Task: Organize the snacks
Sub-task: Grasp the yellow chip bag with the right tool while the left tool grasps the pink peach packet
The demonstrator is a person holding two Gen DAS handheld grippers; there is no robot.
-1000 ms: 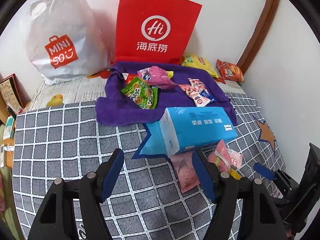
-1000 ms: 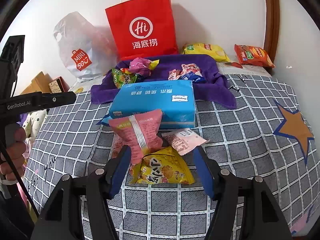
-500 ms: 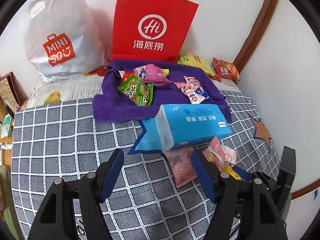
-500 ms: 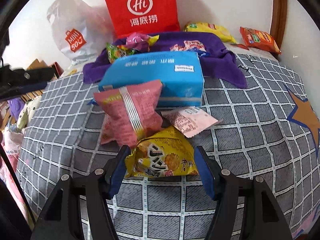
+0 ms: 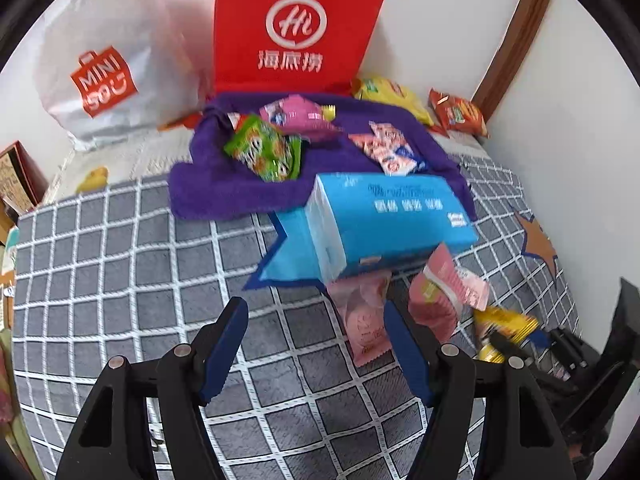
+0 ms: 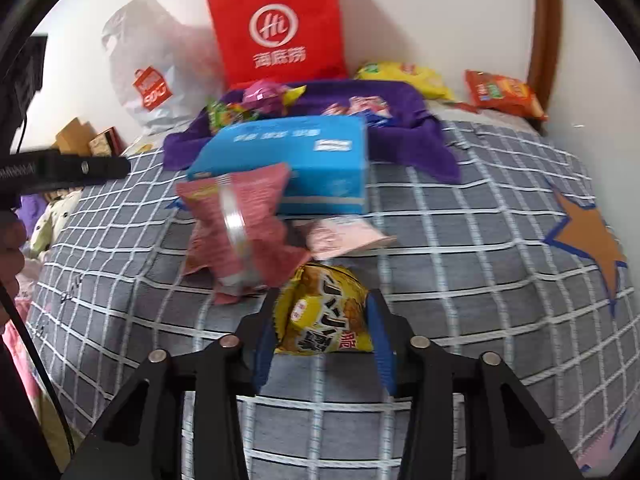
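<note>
My right gripper (image 6: 323,300) has its jaws closing around a yellow snack packet (image 6: 324,316) on the grey checked blanket (image 6: 460,280); both blue pads touch its sides and it is bunched narrower. A crumpled pink-red packet (image 6: 240,232) and a pale pink packet (image 6: 344,236) lie just beyond, against a blue tissue pack (image 6: 288,160). My left gripper (image 5: 314,308) hangs open over bare blanket with nothing between its fingers. The pale pink packet (image 5: 362,320) sits just inside its right finger. The yellow packet (image 5: 504,320) shows at the lower right.
A purple towel (image 5: 208,196) behind the tissue pack carries green, pink and red-white packets. A red paper bag (image 5: 296,28) and a white plastic bag (image 5: 104,64) stand against the back wall. Yellow (image 5: 392,96) and orange (image 5: 460,114) chip bags lie in the far right corner.
The right jaws have narrowed from wide open onto the yellow packet, squeezing it. Both grippers have sunk a little toward the blanket; the left jaws keep the same width.
</note>
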